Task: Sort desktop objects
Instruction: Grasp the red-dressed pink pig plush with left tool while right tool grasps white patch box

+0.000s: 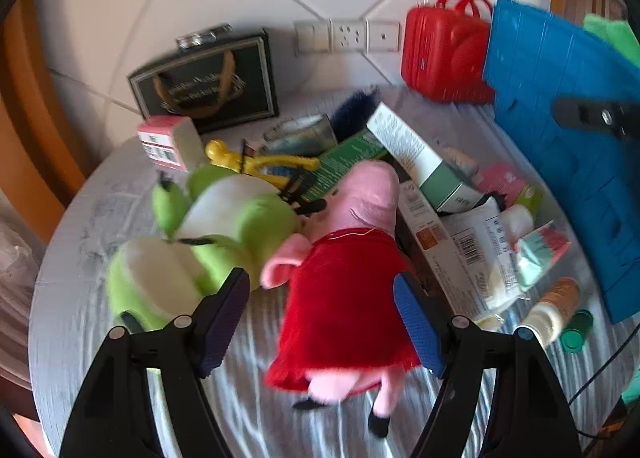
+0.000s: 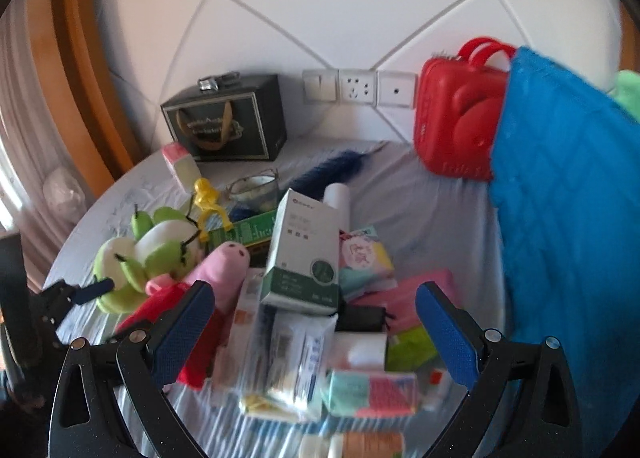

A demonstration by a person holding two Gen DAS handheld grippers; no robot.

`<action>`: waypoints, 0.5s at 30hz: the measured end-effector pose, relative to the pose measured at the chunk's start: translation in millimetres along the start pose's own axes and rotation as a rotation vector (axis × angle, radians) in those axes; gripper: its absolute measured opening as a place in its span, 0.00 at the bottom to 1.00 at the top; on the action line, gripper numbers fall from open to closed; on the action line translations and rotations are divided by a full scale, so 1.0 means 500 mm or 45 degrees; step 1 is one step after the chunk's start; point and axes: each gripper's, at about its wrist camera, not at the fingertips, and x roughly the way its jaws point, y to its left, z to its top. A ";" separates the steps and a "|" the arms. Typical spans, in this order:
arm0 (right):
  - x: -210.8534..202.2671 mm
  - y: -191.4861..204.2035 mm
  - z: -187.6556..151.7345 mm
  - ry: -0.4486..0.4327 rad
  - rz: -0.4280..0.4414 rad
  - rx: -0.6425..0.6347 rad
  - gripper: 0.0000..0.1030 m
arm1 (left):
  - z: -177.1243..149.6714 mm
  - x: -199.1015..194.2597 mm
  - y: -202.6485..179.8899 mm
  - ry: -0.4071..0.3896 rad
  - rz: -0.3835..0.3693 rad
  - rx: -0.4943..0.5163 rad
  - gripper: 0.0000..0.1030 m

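The left gripper [image 1: 322, 324] hangs with its jaws wide apart over a soft pink pig toy in a red dress [image 1: 344, 282], gripping nothing. The pig lies on the grey-clothed table [image 1: 80, 298], touching a plush green and white frog [image 1: 208, 230]. The right gripper [image 2: 316, 332], also spread wide and empty, hovers over a heap of small packets, where a white and green carton [image 2: 304, 254] leans near a tall blue plastic bin [image 2: 568, 193].

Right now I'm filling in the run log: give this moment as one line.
phase: approach | left tongs: open above pink pig plush | right tongs: open over box pile | held: nothing
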 end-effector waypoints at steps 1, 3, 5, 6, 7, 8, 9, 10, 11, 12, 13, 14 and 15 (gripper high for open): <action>0.021 -0.002 0.006 0.016 0.006 -0.003 0.99 | 0.002 0.018 -0.007 0.017 -0.009 0.008 0.72; 0.063 -0.006 0.017 0.055 0.015 -0.004 0.99 | 0.007 0.040 -0.013 0.031 -0.035 0.009 0.72; 0.100 -0.009 0.026 0.093 0.034 0.000 0.99 | 0.012 0.063 -0.014 0.040 -0.067 0.007 0.75; 0.119 -0.008 0.032 0.114 0.037 0.000 0.99 | 0.013 0.070 -0.013 0.049 -0.064 0.004 0.86; 0.138 -0.007 0.038 0.134 0.040 -0.004 0.99 | 0.012 0.083 -0.008 0.064 -0.053 -0.015 0.95; 0.156 -0.004 0.044 0.157 0.047 -0.010 0.99 | 0.011 0.088 -0.003 0.065 -0.068 -0.035 0.96; 0.177 0.001 0.050 0.183 0.051 -0.019 0.99 | 0.010 0.090 0.000 0.066 -0.087 -0.048 0.96; 0.194 0.004 0.054 0.199 0.046 -0.027 0.99 | 0.008 0.091 0.004 0.065 -0.098 -0.057 0.96; 0.210 0.009 0.059 0.213 0.043 -0.039 0.99 | 0.005 0.091 0.004 0.064 -0.096 -0.055 0.97; 0.226 0.014 0.063 0.225 0.046 -0.046 0.99 | 0.003 0.095 0.004 0.070 -0.096 -0.049 0.99; 0.251 0.020 0.067 0.257 0.042 -0.054 0.99 | 0.000 0.100 0.002 0.086 -0.112 -0.046 1.00; 0.268 0.023 0.071 0.285 0.030 -0.061 0.99 | -0.001 0.103 0.000 0.100 -0.126 -0.045 1.00; 0.289 0.030 0.072 0.312 0.015 -0.069 0.99 | -0.002 0.103 -0.001 0.102 -0.131 -0.043 1.00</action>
